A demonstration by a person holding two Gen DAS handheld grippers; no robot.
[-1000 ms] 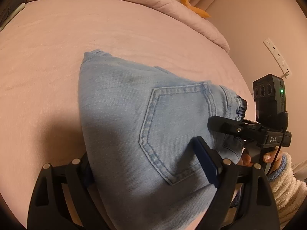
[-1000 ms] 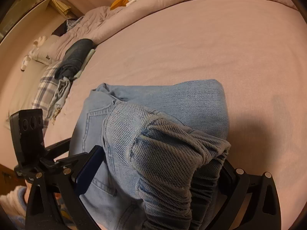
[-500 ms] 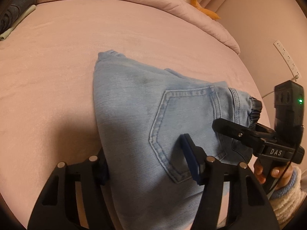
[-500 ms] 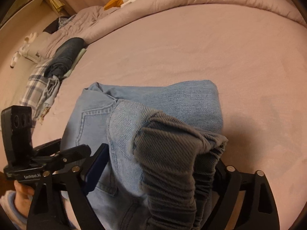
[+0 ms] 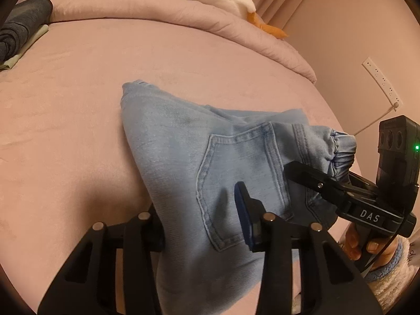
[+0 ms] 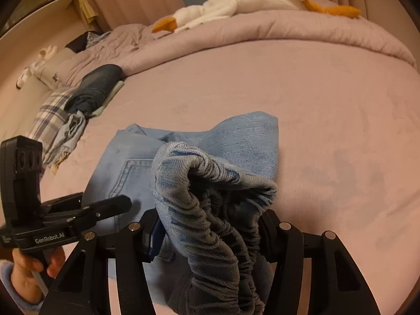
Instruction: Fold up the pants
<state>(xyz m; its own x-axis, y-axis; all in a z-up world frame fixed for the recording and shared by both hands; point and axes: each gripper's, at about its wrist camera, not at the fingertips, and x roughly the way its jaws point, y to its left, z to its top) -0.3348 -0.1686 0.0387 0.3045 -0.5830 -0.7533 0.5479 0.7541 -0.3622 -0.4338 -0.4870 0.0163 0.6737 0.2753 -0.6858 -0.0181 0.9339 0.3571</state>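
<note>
On a pink bedspread (image 5: 78,136), your two grippers have the light-blue pants (image 5: 183,162) bunched between them, the far folded end resting on the cover and the near end raised toward the cameras. Your left gripper (image 5: 202,223) has just been closing and now pinches the denim beside the back pocket (image 5: 236,183), its blue-padded finger pressed into the cloth. Your right gripper (image 6: 210,225), likewise just narrowing, clamps the gathered elastic waistband (image 6: 218,210), which bulges up between its two fingers. In the left wrist view the right gripper shows at the right edge, your hand (image 5: 367,246) wrapped round its handle. Far across the bed lie a rumpled pink duvet (image 6: 262,31), a white plush goose (image 6: 236,2), a rolled dark garment (image 6: 97,86) and a plaid cloth (image 6: 50,115).
</note>
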